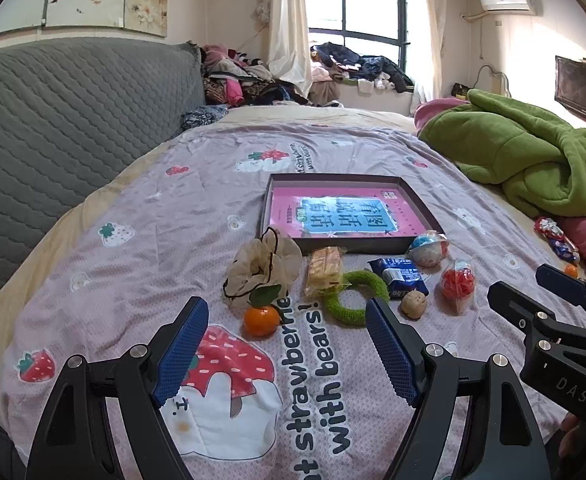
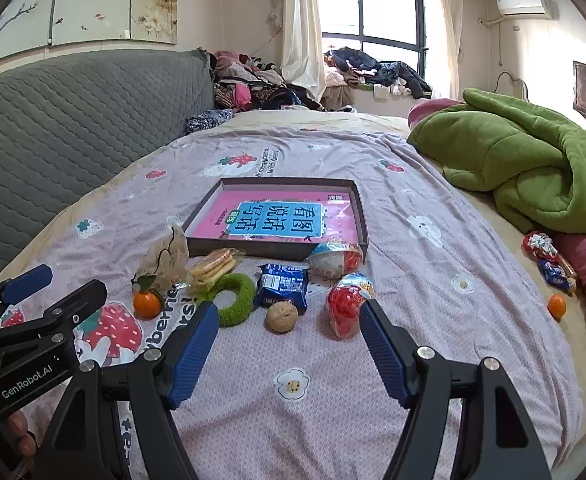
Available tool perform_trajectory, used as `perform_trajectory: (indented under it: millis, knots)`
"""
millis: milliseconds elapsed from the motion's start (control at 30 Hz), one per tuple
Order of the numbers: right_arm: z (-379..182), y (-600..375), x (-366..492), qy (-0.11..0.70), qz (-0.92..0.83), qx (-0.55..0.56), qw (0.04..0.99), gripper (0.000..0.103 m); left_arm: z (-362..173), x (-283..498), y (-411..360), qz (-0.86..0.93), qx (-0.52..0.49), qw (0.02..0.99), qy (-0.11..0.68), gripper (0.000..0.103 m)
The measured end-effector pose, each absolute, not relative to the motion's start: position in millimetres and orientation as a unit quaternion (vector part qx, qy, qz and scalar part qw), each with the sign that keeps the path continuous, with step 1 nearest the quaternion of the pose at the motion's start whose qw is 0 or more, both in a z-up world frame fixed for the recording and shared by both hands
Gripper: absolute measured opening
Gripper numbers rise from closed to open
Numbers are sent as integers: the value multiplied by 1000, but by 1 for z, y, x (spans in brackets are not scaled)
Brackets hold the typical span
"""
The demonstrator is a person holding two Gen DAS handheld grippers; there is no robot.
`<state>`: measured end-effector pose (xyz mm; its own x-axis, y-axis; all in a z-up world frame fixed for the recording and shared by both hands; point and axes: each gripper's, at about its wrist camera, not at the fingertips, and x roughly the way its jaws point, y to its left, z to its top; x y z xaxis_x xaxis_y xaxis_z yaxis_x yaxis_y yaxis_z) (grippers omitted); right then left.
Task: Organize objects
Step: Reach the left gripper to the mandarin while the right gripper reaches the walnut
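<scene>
A shallow dark tray holding a pink book lies on the strawberry-print bedspread. In front of it sits a row of small items: a cream scrunchie, a leafy mandarin, a cracker pack, a green fuzzy ring, a blue snack packet, a walnut, a red sweets packet and a wrapped egg. My left gripper hovers open before the mandarin and ring. My right gripper hovers open before the walnut.
A green blanket lies heaped at the right. Beside it are another mandarin and more wrapped snacks. A grey quilted headboard runs along the left. Clothes are piled by the window.
</scene>
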<state>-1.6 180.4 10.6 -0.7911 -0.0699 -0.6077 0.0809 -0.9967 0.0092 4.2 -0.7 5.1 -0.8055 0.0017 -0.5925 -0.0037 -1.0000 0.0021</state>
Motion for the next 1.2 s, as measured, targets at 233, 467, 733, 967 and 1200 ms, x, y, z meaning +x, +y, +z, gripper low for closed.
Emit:
perform_trajectory:
  millis: [233,467,733,967,1200]
  knots:
    - [13,180,-2,9,-946,320,40,72,7,5,-1,950,-311,2,2,82]
    - [19,180,-5,13,-948,314,44,72,16,-2,-6,951,-308,3,9,82]
    - [47,172,-28,22,-955,289,67,72,51,-47,-42,949,-316,2,-13,82]
    - [41,157,-52,23,-951,294,92,72,29,-73,-53,938,-346,11,-18,82]
    - [4,155,-59,23,-940,326,103,72,-25,-77,-44,924,-382,13,-6,82]
